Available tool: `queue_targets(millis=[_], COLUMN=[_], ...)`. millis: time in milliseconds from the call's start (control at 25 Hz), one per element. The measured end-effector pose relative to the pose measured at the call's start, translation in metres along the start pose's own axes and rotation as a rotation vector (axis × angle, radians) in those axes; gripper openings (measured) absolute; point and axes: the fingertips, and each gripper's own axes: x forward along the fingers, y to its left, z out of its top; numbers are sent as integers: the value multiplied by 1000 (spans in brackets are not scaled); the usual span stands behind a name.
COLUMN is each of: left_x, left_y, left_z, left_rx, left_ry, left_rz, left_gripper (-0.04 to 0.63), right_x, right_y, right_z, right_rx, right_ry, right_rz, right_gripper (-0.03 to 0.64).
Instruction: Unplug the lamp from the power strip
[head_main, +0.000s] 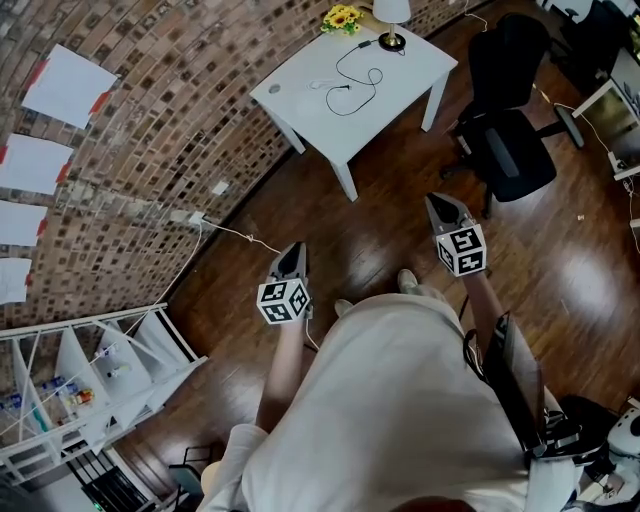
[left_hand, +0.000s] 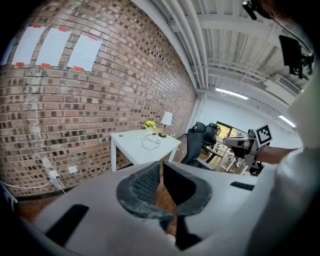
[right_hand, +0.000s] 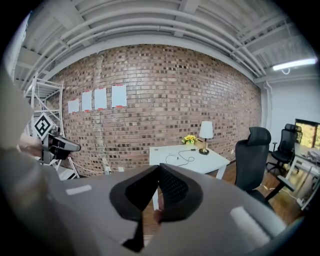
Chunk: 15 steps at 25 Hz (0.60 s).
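Note:
At the far end of the white table (head_main: 405, 75) stands the lamp (head_main: 391, 14), white shade on a dark base. Its black cable (head_main: 360, 85) loops across the tabletop to a small white item (head_main: 322, 84), too small to tell what it is. The lamp (left_hand: 166, 119) and table (left_hand: 127, 145) look distant in the left gripper view. The right gripper view also shows the lamp (right_hand: 205, 131) far off. My left gripper (head_main: 294, 250) and right gripper (head_main: 437, 203) hang over the wooden floor, well short of the table. Both are shut with nothing between their jaws.
Yellow flowers (head_main: 341, 17) sit beside the lamp. A black office chair (head_main: 510, 110) stands right of the table. A white shelf rack (head_main: 90, 390) is at the lower left. A white cable runs from a wall outlet (head_main: 197, 218) along the brick wall.

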Motion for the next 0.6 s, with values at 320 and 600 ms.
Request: queue_targets(millis=[320,600], left_x=[22,56], left_y=[-29,-53], left_z=[1,21], left_rx=[15,16], left_ry=[19,-37], left_rz=[-25,-17], left_gripper=[26,26], right_x=[-12,7], right_y=[-25,-54], right_z=[-9,10], right_rx=[-23,-74], right_ry=[20,15], right_rz=[4,89], right_gripper=[-8,-8])
